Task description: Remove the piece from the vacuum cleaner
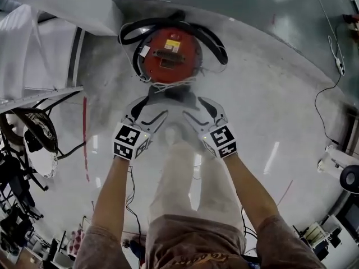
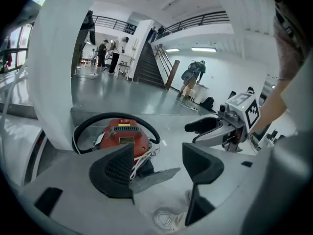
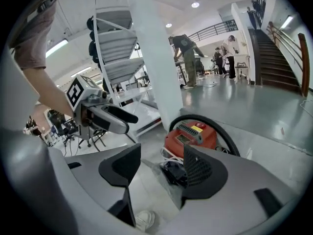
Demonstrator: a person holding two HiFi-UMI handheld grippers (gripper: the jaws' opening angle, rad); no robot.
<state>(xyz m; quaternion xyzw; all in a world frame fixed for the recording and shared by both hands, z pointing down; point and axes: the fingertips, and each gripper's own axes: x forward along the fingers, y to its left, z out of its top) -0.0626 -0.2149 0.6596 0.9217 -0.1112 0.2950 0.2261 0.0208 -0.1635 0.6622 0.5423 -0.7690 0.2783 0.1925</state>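
Shoe point(image 2: 168, 219) right below on the floor point(image 1: 269, 105). Left tongs point(image 1: 149, 110) are spread apart with nothing in them, and it's the same for the right tongs point(image 1: 197, 110), both held low side by side. Just past the tips, a flat grey piece point(image 1: 168, 97) lies at the near side of the red vacuum cleaner point(image 1: 168, 55), with the black hose point(image 1: 134, 29) looped round the back.

Open floor point(image 1: 269, 111) lies at the frame's right, while the hose point(image 1: 140, 24) and white cord point(image 1: 168, 84) ring the vacuum cleaner point(image 1: 168, 55).
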